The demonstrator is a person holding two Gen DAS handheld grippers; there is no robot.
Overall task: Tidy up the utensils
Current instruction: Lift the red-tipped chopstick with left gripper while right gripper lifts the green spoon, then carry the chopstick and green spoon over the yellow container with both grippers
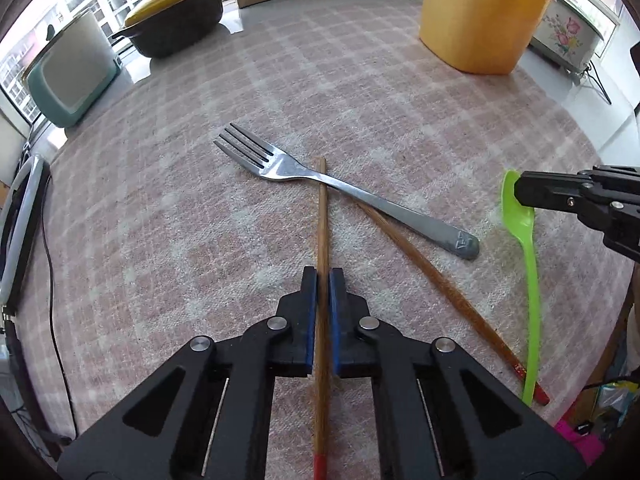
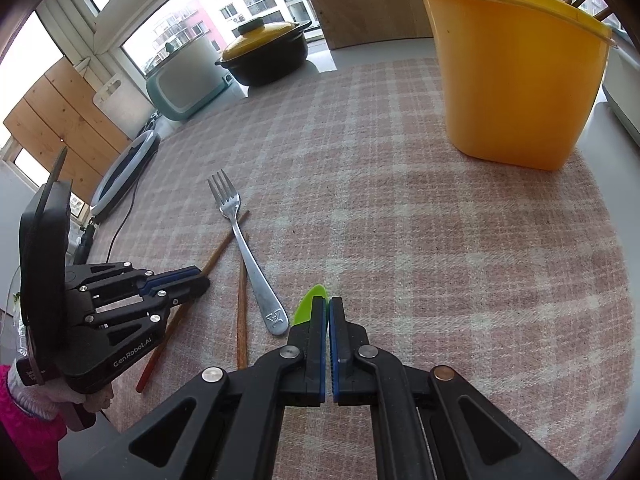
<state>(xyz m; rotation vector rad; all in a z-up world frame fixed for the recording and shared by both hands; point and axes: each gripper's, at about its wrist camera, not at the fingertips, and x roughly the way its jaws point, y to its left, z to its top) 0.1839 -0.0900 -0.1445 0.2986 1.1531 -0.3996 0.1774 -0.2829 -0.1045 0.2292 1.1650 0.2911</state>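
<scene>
Chopstick [image 1: 322, 216] clamped in left "GenRobot.AI" hand-held gripper [image 1: 323, 276]; right hand-held gripper [image 2: 328, 308] pinching green spoon [image 2: 306, 308].

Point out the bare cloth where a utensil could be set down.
Free: the wide checked cloth between the fork and the yellow bin. Crowded: the near left, where fork, both chopsticks and green spoon lie.

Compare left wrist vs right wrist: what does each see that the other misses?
Left wrist only: the left gripper closed on one chopstick, the green spoon full length, and a floral container beyond the bin.

Right wrist only: the right gripper shut over the spoon's bowl, a pink sleeve behind the left gripper, and sticks poking from the orange bin.

Both: fork, second chopstick, checked cloth, yellow-lidded pot, teal appliance.
</scene>
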